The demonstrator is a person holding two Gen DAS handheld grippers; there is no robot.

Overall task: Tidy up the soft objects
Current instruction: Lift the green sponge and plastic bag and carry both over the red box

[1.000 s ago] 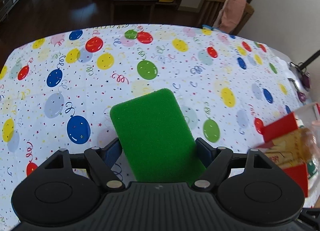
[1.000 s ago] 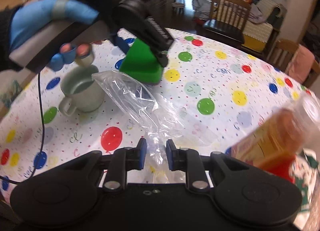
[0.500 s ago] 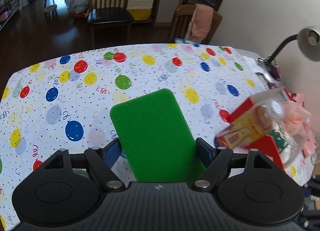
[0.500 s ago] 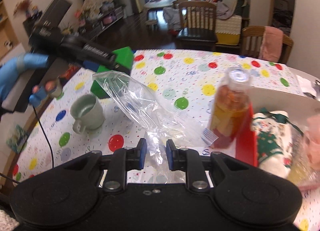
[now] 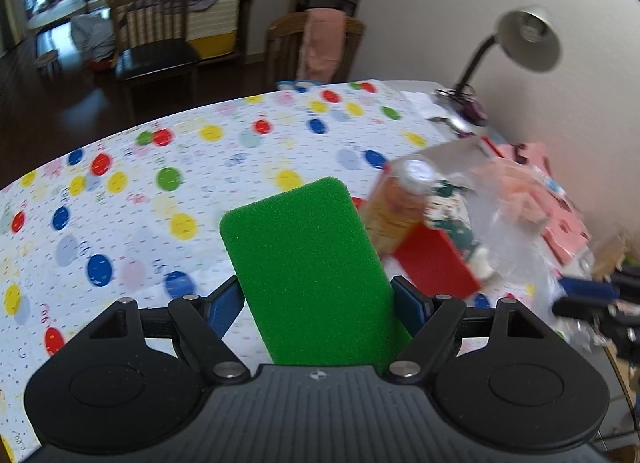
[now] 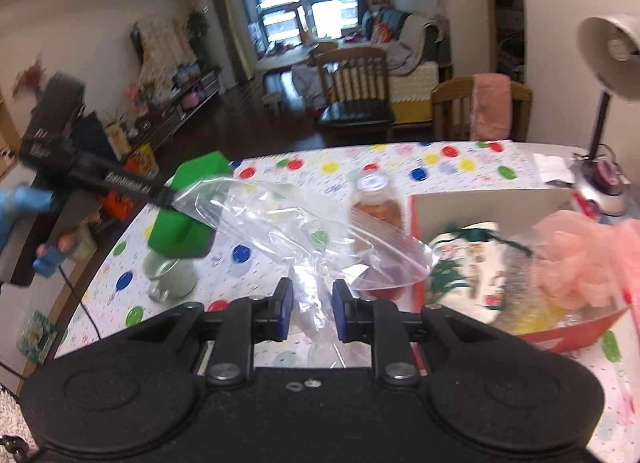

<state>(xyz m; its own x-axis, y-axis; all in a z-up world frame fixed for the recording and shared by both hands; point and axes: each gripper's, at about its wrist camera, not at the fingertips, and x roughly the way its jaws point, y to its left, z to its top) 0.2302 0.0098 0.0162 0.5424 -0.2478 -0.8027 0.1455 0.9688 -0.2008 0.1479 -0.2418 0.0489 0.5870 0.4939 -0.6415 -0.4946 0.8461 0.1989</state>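
My left gripper (image 5: 320,305) is shut on a green sponge (image 5: 308,263), which it holds in the air above the balloon-patterned tablecloth (image 5: 180,183). From the right wrist view the same green sponge (image 6: 184,215) hangs at the left, over a pale mug (image 6: 170,275). My right gripper (image 6: 313,313) is shut on a clear plastic zip bag (image 6: 304,231), whose mouth spreads toward the sponge. A red box (image 6: 568,333) at the right holds a patterned soft item (image 6: 468,263) and a pink mesh pouf (image 6: 580,251).
A bottle of orange liquid (image 6: 378,207) stands next to the red box (image 5: 436,263). A desk lamp (image 6: 612,55) rises at the far right by the wall. Wooden chairs (image 6: 356,91) stand beyond the table's far edge. A person's blue-gloved hand (image 6: 44,259) holds the left gripper.
Both grippers have risen and swung right, toward the red box and the lamp. Each keeps its hold: the sponge in the left, the bag in the right.
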